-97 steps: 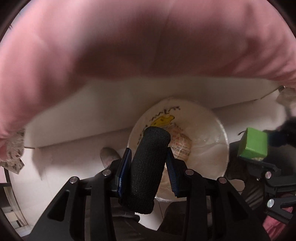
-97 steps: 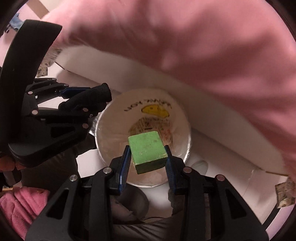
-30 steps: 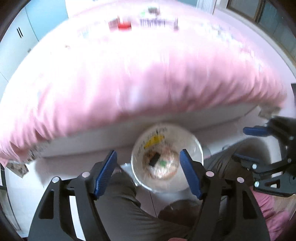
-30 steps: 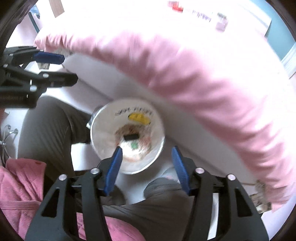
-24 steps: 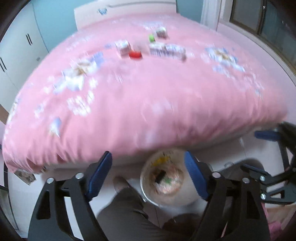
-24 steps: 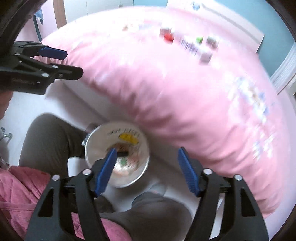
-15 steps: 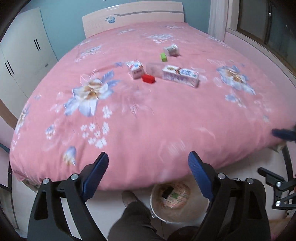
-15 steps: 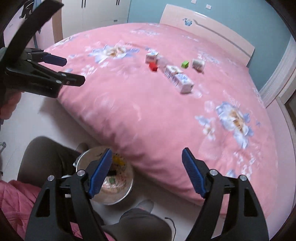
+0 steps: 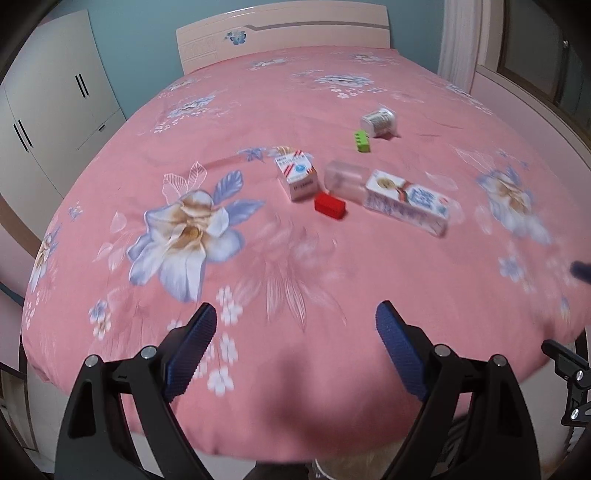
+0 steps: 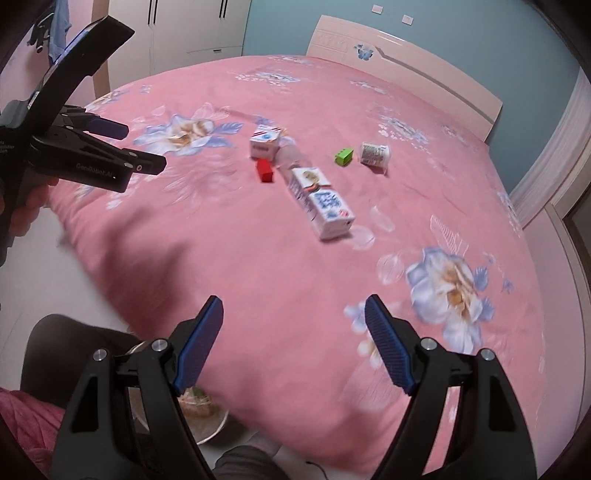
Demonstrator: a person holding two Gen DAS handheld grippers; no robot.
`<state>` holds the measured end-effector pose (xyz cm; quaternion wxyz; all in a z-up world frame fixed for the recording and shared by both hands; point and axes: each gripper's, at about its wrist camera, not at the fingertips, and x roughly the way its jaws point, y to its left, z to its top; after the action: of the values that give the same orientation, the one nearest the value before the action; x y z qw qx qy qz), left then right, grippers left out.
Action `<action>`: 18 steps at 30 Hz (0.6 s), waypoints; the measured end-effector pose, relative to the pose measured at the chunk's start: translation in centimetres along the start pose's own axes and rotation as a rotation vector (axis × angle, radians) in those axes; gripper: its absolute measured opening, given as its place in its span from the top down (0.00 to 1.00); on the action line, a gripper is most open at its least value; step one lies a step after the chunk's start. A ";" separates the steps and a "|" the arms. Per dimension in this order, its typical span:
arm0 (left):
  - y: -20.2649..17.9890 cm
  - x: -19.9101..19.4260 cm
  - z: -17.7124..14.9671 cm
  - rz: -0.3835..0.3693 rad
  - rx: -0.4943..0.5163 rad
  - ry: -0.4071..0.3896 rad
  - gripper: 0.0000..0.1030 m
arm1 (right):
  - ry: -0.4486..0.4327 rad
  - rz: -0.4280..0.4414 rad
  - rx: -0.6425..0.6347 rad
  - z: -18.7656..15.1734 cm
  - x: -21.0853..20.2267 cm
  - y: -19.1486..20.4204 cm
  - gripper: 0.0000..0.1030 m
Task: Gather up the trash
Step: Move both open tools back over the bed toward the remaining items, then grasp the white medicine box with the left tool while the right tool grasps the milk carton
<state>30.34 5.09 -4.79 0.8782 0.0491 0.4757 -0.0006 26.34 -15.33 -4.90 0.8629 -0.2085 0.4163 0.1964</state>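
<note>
Trash lies on the pink flowered bed (image 9: 258, 258): a red block (image 9: 330, 207), a small white carton (image 9: 296, 174), a long white and blue carton (image 9: 406, 201), a clear plastic cup (image 9: 345, 180), a green block (image 9: 362, 140) and a white roll (image 9: 378, 121). The same items show in the right wrist view: red block (image 10: 265, 171), long carton (image 10: 322, 202), green block (image 10: 344, 156). My left gripper (image 9: 295, 326) is open and empty above the bed's near edge. My right gripper (image 10: 294, 317) is open and empty. The trash bowl (image 10: 207, 424) sits on the floor below.
A headboard (image 9: 280, 33) and a blue wall stand at the far end. White wardrobes (image 9: 48, 110) are on the left. The person's legs (image 10: 59, 347) are beside the bowl. The left gripper (image 10: 92, 158) shows at the left of the right wrist view.
Both grippers let the black roll and green block go into the bowl, opened, and rose from the bowl to look over the bed.
</note>
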 end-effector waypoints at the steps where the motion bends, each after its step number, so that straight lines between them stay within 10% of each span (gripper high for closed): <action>1: 0.1 0.6 0.7 0.000 -0.003 0.002 0.13 | 0.002 0.000 0.001 0.7 0.7 -0.5 0.24; 18: 2.5 13.9 13.6 -0.066 -0.212 0.102 0.13 | 0.084 0.108 0.001 9.4 14.2 -6.2 0.24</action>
<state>49.43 7.00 -8.79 0.8527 -0.0596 0.5185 0.0234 43.63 -13.26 -9.73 0.8331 -0.1935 0.4627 0.2334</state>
